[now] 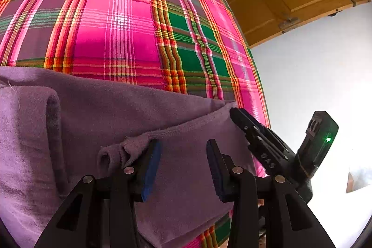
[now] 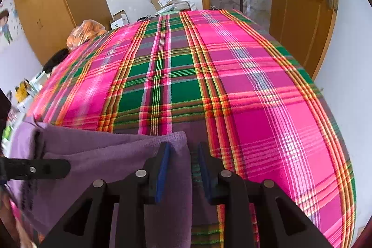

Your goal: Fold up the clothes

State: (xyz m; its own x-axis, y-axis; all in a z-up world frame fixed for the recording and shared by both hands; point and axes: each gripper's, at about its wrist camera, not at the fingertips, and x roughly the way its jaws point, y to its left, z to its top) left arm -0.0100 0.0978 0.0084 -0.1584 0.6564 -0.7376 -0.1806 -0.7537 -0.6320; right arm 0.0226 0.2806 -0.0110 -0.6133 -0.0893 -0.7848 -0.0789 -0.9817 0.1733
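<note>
Left gripper (image 1: pixel 183 163): 2 black fingers with blue pads, jaws parted, nothing pinched; a rolled hem of the garment (image 1: pixel 121 122) lies against the outer side of the left pad (image 1: pixel 152 169).

Right gripper (image 2: pixel 182 169): same build, jaws apart with a narrower gap, nothing held; the garment's edge runs under the left pad (image 2: pixel 162 174), and plaid shows through the gap.

Garment: purple, soft, fleecy nap, folded in layers, lower left of both frames, lying on the bedspread (image 2: pixel 255 97).

Bedspread: woven plaid in pink, green, orange and yellow, flat and taut.

Left view only: the right gripper's black body (image 1: pixel 267 145) at lower right, with a green light (image 1: pixel 328 139); a thick tubular fold (image 1: pixel 52 127) at left.

Right view only: the left gripper's finger (image 2: pixel 39 169) at the left edge, over the garment; boxes (image 2: pixel 162 0) and an orange bag (image 2: pixel 87 33) beyond the bed, upper left; wooden doors (image 2: pixel 302 4).
</note>
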